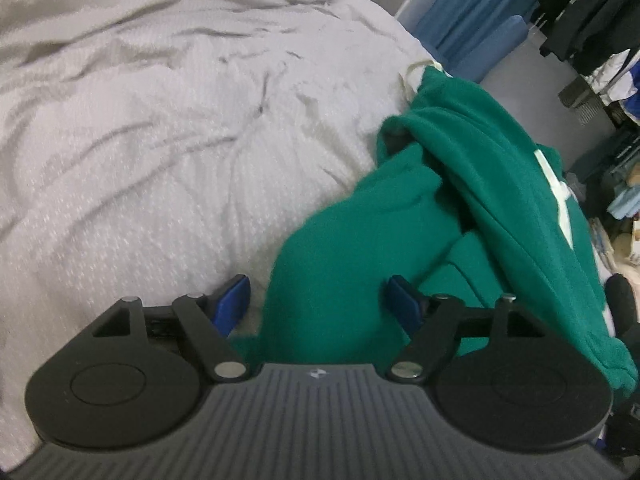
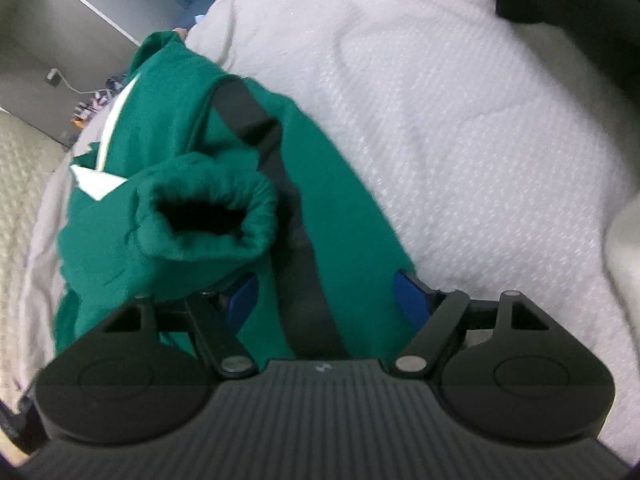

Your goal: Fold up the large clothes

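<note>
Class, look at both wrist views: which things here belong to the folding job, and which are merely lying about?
Belongs to the job:
- green garment, crumpled, with a dark stripe and an open cuff
- white bedspread it lies on
- left claw and right claw, both open over the fabric

Lying about:
- dark clothes hanging
- blue curtain
- clutter beside the bed

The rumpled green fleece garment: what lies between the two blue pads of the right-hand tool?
In the right wrist view, the green fleece garment and its dark strap run between the open right gripper pads.
</note>
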